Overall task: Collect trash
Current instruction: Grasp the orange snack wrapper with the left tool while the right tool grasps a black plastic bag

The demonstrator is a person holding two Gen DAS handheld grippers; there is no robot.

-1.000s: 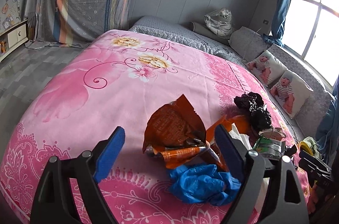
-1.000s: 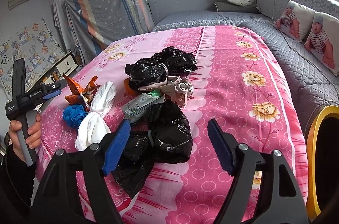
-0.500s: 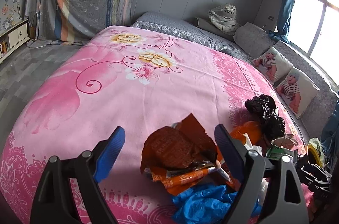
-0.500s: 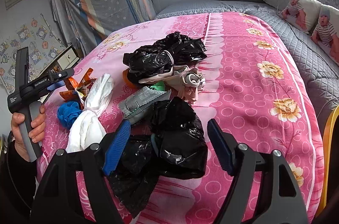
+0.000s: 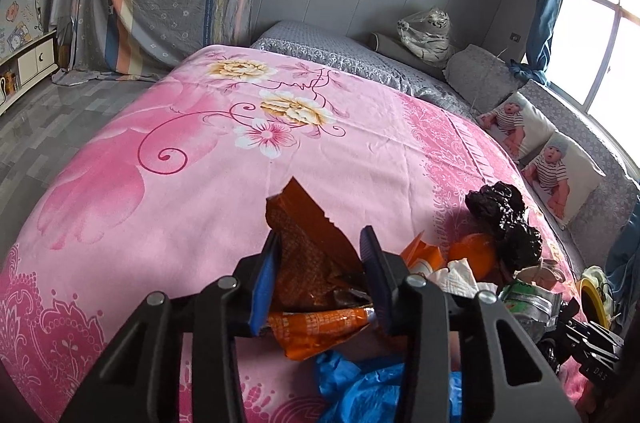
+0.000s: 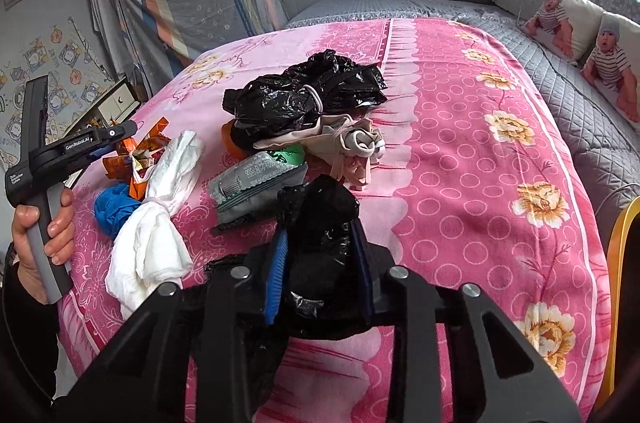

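1. Left wrist view: the left gripper [image 5: 320, 271] has just been closing, and its blue pads now clamp the orange snack wrapper [image 5: 308, 263] from both sides.
2. The wrapper stands crumpled between the jaws, its torn top edge rising above the fingertips and its lower printed flap hanging out below the pads, over the pink floral bedspread [image 5: 200, 151].
3. A blue crumpled glove or bag [image 5: 360, 383] lies just below the wrapper, near the edge of the bed.
4. Right of the wrapper lie white tissue [image 5: 456, 273], an orange item, a green-and-silver packet [image 5: 524, 297] and a black plastic bag [image 5: 504, 223], close together in one pile.
5. Right wrist view: the right gripper [image 6: 320, 271] has likewise just been closing; its pads squeeze a crumpled black bag [image 6: 320, 243] between them.
6. Beyond that bag lie a grey foil packet [image 6: 252, 183], a beige cloth bundle [image 6: 352, 143] and a larger black bag heap [image 6: 300, 95], all touching or just beside one another.
7. To the left lie a white cloth [image 6: 156, 223], the blue item and the orange wrapper.
8. At the left edge, a hand [image 6: 40, 235] holds the left gripper's handle.
9. Baby-print cushions [image 6: 580, 35] line the far side of the bed.
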